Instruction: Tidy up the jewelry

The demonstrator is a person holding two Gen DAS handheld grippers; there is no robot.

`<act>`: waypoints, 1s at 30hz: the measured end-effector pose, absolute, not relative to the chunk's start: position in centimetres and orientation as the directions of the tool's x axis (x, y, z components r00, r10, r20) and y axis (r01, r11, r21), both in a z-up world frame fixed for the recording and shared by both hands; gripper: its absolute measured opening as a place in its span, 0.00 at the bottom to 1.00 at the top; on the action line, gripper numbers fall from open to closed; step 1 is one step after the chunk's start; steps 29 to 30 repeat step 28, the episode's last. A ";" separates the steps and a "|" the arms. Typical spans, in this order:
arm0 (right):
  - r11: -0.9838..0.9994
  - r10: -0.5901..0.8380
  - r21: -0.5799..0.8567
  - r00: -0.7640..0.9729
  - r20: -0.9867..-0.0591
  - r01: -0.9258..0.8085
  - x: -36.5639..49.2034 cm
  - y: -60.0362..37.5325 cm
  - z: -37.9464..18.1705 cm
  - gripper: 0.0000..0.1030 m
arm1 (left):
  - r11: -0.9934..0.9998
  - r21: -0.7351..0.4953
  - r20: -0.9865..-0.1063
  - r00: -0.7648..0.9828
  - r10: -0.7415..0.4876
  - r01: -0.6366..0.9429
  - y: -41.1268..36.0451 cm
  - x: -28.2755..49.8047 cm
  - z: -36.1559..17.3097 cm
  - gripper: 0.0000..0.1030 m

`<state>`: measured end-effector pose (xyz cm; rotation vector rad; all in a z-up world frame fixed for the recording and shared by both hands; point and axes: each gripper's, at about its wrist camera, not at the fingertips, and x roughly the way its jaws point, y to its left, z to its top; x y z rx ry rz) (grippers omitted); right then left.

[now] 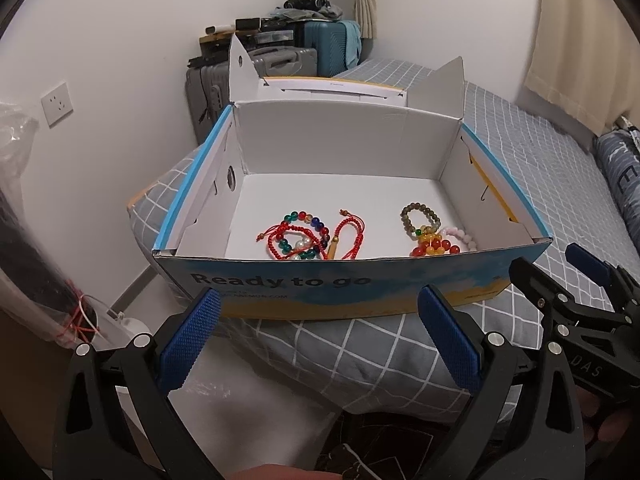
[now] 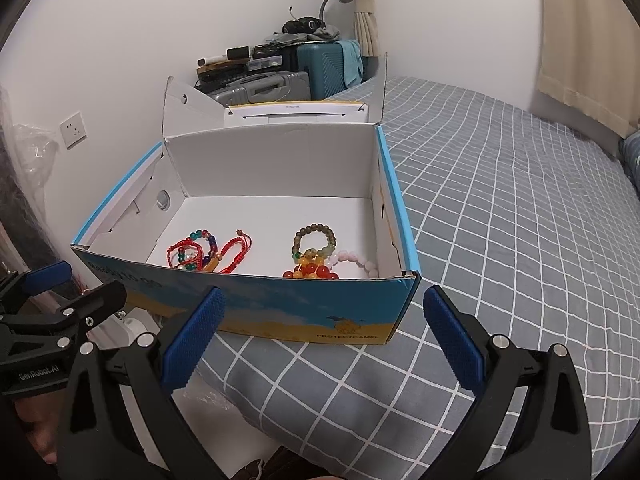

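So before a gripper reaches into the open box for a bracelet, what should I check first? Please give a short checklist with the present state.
1. Left gripper open, holding nothing: ok.
2. Right gripper open, holding nothing: ok.
3. Box lid folded back, top open: ok.
4. Bracelets apart for a single pick: not ok; red cord bracelets tangle with glass beads, orange bead bracelet touches its neighbours.
5. Box steady on the bed: cannot tell.

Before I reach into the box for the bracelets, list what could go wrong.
1. The red cord bracelets lie tangled with the multicolored bead bracelet; pulling one will likely drag the others along.
2. The box sits on a soft quilt; pressing its near wall could tip it.
3. The orange bead bracelet hugs the near wall, an awkward angle for the right claw.
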<state>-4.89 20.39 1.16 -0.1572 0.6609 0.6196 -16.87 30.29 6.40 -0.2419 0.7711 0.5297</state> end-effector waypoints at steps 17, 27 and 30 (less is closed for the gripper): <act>0.812 0.486 0.057 0.617 -0.619 -0.581 -4.7 20.0 1.4 0.93 | 0.843 0.001 -0.711 0.593 0.379 -0.537 29.9 -16.6 6.6 0.94; 0.814 0.479 0.054 0.616 -0.626 -0.579 -4.4 20.1 1.3 0.93 | 0.843 0.017 -0.699 0.596 0.394 -0.538 29.3 -16.5 6.5 0.94; 0.814 0.478 0.054 0.615 -0.627 -0.578 -4.3 20.1 1.3 0.93 | 0.843 0.013 -0.699 0.598 0.393 -0.538 29.3 -16.5 6.5 0.94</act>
